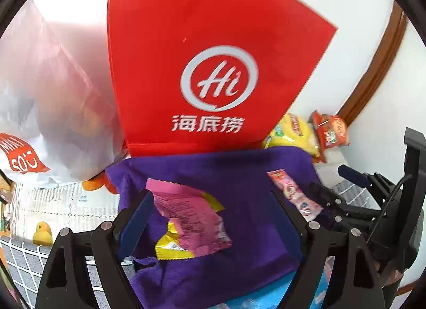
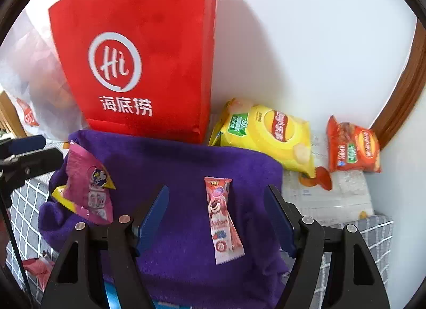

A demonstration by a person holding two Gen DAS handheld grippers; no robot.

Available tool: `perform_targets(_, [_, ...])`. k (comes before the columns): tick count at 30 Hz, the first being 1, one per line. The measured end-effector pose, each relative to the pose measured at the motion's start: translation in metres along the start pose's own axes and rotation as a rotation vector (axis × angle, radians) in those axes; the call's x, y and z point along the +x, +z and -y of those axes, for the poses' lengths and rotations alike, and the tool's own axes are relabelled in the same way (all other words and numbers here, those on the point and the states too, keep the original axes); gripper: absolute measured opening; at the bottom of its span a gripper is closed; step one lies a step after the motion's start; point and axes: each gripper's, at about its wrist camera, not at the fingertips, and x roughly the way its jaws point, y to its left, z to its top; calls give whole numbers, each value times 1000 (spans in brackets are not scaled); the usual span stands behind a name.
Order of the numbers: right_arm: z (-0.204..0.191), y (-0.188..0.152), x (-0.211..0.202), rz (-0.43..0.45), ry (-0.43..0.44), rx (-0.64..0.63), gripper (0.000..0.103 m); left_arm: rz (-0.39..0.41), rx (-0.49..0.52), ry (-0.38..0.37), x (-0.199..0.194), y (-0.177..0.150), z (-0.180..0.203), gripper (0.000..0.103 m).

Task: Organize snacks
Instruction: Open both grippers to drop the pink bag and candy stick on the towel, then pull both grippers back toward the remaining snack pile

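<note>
Both grippers, left [image 1: 213, 218] and right [image 2: 218, 213], gape empty over packets on a purple towel [image 2: 173, 165]; closing fingers may snag cloth

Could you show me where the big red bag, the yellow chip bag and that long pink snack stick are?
red bag [image 2: 149, 50]: right wrist view, on its front panel beside the logo.
yellow chip bag [image 2: 266, 133]: right wrist view, on the middle of the pack.
pink snack stick [image 2: 222, 215]: right wrist view, mid-wrapper.
</note>
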Motion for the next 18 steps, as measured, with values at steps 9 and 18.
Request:
perform_targets(9, [1,-27,-54,22,-6,0,73,85,55,37,-47,0,25,84])
perform_targets(18, [16,-64,-109,76,65,100,73,116,68,85,-95,-23,40,86])
